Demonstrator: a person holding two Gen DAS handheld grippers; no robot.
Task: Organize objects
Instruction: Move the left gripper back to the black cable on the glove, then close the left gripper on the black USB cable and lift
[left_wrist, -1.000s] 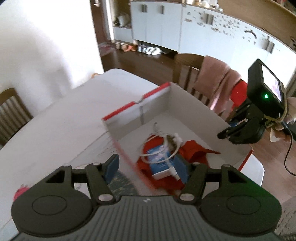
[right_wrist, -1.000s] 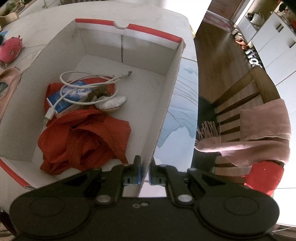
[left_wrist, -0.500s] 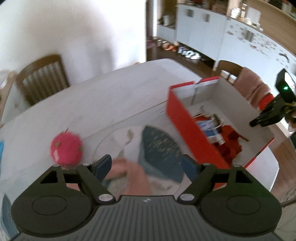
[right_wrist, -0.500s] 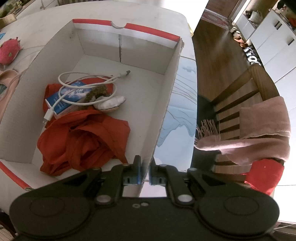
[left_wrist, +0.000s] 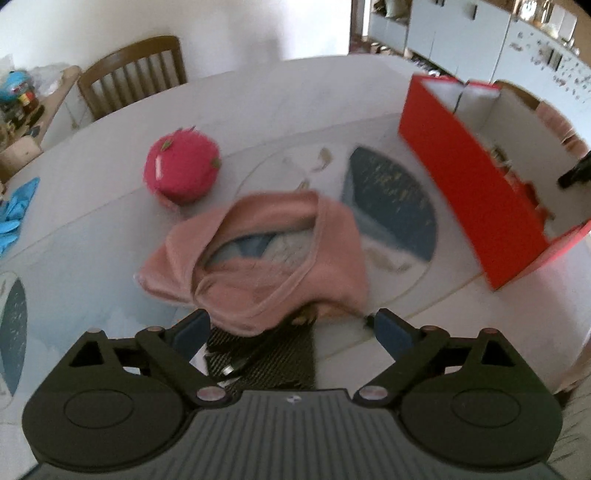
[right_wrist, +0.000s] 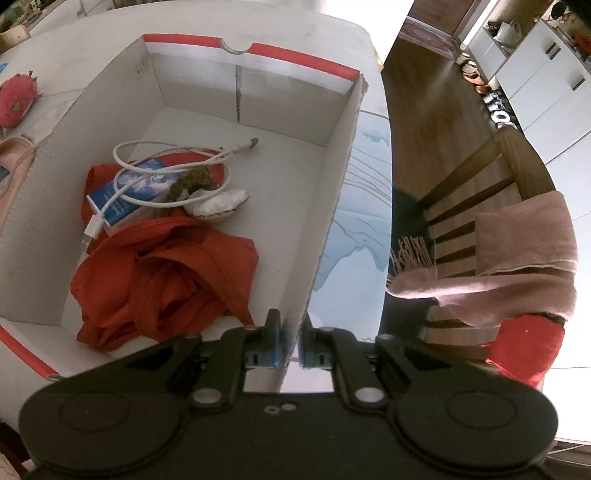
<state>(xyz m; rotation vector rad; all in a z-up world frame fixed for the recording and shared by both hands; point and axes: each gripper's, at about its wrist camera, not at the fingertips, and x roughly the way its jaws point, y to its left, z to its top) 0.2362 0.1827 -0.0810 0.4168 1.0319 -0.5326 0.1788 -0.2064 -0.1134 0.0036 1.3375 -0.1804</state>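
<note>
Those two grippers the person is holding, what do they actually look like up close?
Both look alike. The left gripper and right gripper each have a black plastic body with two round discs, angular black link arms on silver pivot pins, and fingers faced with blue pads. The left body is ribbed; the right has two small round marks at its centre.

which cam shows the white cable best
The right wrist view: the white cable lies looped in full sight over the blue packet inside the box. In the left wrist view the box's red wall hides it.
</note>
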